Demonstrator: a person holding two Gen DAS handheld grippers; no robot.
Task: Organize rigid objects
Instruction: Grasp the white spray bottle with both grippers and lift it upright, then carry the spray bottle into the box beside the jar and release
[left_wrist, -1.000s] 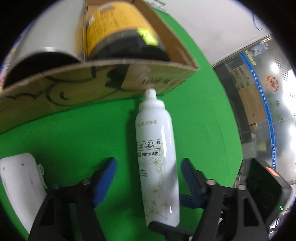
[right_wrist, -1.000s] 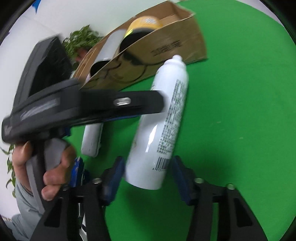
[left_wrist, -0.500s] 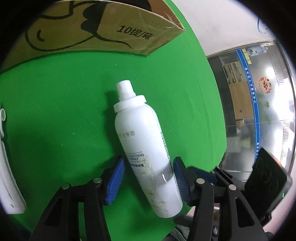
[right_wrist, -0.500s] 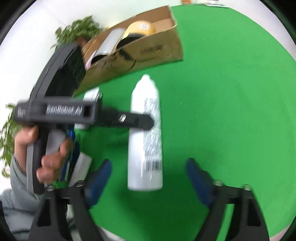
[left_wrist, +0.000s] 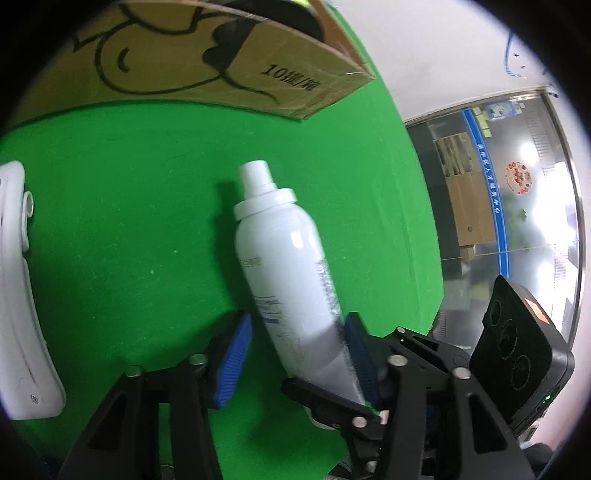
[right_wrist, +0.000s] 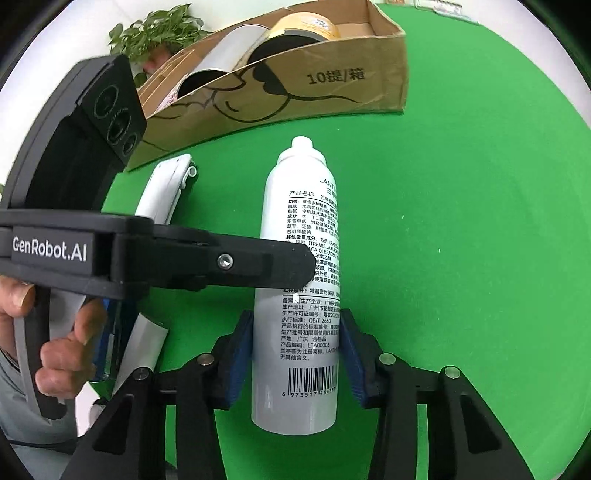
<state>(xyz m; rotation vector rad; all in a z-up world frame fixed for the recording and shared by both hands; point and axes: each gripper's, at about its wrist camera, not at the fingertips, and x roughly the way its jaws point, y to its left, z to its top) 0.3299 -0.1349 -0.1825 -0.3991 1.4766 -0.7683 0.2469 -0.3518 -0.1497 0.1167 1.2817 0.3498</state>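
Clamping white spray bottle (right_wrist: 299, 288) in right fingers (right_wrist: 238, 354), left fingers (left_wrist: 236, 354) closing loosely around it

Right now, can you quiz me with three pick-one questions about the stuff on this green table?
1. Where is the yellow jar?
A. Lying on the cloth
B. Inside the cardboard box
C. Between a gripper's pads

2. What colour is the cloth on the table?
A. Red
B. Blue
C. Green

3. What is the right gripper doing?
A. It is shut on the spray bottle
B. It is wide open and empty
C. It is shut on a spoon

Answers:
1. B, because the jar's yellow top pokes out above the box wall, next to a silver can.
2. C, because bright green fills the space around the bottle in both views.
3. A, because both blue pads sit against the bottle's sides near its bottom end.
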